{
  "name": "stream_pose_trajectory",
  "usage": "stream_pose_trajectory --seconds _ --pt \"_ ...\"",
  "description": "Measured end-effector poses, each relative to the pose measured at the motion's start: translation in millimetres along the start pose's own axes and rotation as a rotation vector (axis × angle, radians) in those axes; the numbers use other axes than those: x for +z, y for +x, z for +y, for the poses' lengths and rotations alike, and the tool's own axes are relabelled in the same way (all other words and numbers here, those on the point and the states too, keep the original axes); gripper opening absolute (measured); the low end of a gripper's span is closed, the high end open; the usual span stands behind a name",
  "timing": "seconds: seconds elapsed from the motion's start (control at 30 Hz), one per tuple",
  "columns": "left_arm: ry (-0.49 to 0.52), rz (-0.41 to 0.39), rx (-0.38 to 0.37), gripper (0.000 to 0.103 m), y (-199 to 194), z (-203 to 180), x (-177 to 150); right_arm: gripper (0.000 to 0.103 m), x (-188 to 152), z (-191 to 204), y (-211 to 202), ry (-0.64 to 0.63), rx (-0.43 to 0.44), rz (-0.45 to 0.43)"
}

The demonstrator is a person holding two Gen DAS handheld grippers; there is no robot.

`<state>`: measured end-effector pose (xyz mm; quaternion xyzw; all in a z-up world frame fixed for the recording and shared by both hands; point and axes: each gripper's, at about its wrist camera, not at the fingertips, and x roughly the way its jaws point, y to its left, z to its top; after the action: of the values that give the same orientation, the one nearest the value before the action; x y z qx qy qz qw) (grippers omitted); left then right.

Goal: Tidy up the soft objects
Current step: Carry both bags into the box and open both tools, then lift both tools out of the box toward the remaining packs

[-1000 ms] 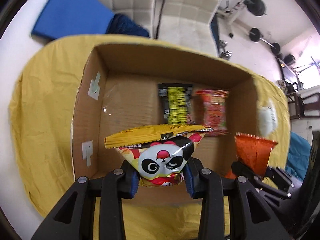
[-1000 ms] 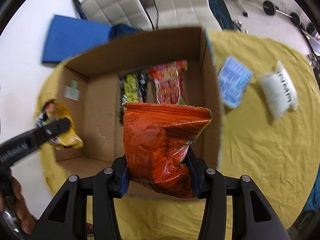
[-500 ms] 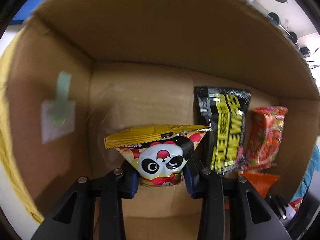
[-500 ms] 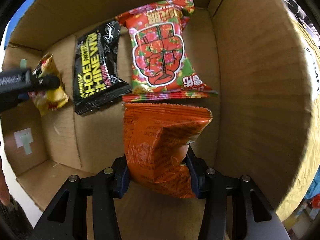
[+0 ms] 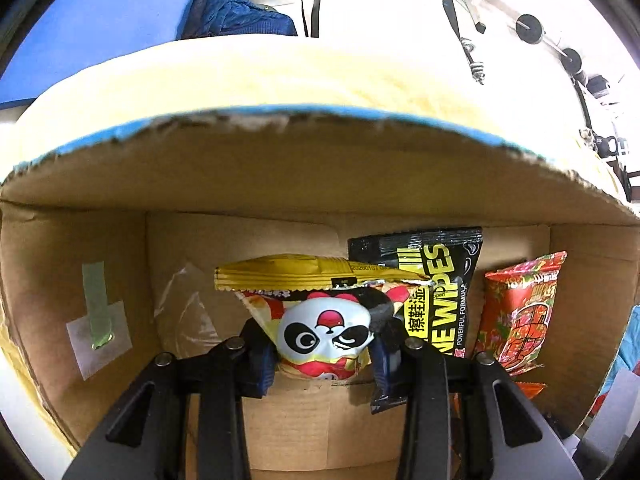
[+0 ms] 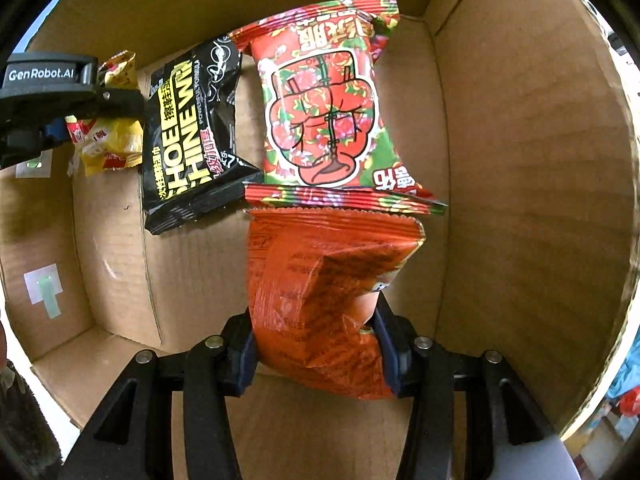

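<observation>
My left gripper (image 5: 324, 354) is shut on a yellow panda snack bag (image 5: 320, 312) and holds it low inside the cardboard box (image 5: 280, 168), left of a black shoe-wipes pack (image 5: 436, 292). My right gripper (image 6: 316, 352) is shut on an orange snack bag (image 6: 320, 292), also inside the box (image 6: 520, 200), its top edge against a red flowered packet (image 6: 324, 108). The left gripper (image 6: 60, 92) with the panda bag (image 6: 108, 136) shows at the far left of the right wrist view, beside the wipes pack (image 6: 188, 132).
The red flowered packet (image 5: 520, 312) lies at the box's right side. Taped patches (image 5: 98, 320) sit on the left wall. Beyond the box are a yellow cloth (image 5: 280, 76), a blue mat (image 5: 92, 28) and a white sofa.
Both grippers have gone deeper into the box with their bags. The left view tilted up towards the far wall; the orange bag moved closer to the red packet.
</observation>
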<state>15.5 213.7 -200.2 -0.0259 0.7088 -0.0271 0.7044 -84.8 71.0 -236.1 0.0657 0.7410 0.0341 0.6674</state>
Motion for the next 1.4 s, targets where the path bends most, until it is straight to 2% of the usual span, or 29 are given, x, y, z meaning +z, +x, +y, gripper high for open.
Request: stream_pose_trajectory --seconds 0.1,0.3,0.4,0.57,0.67,0.83,0.93,1.17,1.4 --pt "0.002 -0.005 0.008 0.04 -1 2 -11 0.054 4 1 2 -0.011 -0.02 0.005" --pt "-0.039 0.021 -0.014 0.045 -11 21 -3 0.057 1 9 7 -0.035 -0.045 0.004" --pt "-0.037 0.007 0.011 0.05 -20 22 -4 0.063 -3 12 -2 -0.037 -0.032 -0.01" --pt "-0.039 -0.038 0.002 0.061 -48 27 -18 0.079 -7 19 -23 -0.037 -0.007 -0.039" --pt "-0.037 -0.071 0.001 0.07 -65 30 -32 0.089 -11 25 -38 -0.046 -0.009 -0.07" --pt "-0.043 -0.134 0.001 0.09 -94 33 -57 0.09 -16 29 -57 -0.05 -0.016 -0.105" --pt "-0.055 -0.144 -0.004 0.097 -103 37 -69 0.098 -22 31 -66 -0.049 -0.018 -0.126" --pt "-0.087 -0.172 -0.034 0.098 -119 43 -106 0.098 -43 23 -95 -0.047 -0.017 -0.188" --pt "-0.084 -0.273 -0.039 0.098 -159 38 -156 0.098 -74 17 -135 -0.073 -0.027 -0.28"
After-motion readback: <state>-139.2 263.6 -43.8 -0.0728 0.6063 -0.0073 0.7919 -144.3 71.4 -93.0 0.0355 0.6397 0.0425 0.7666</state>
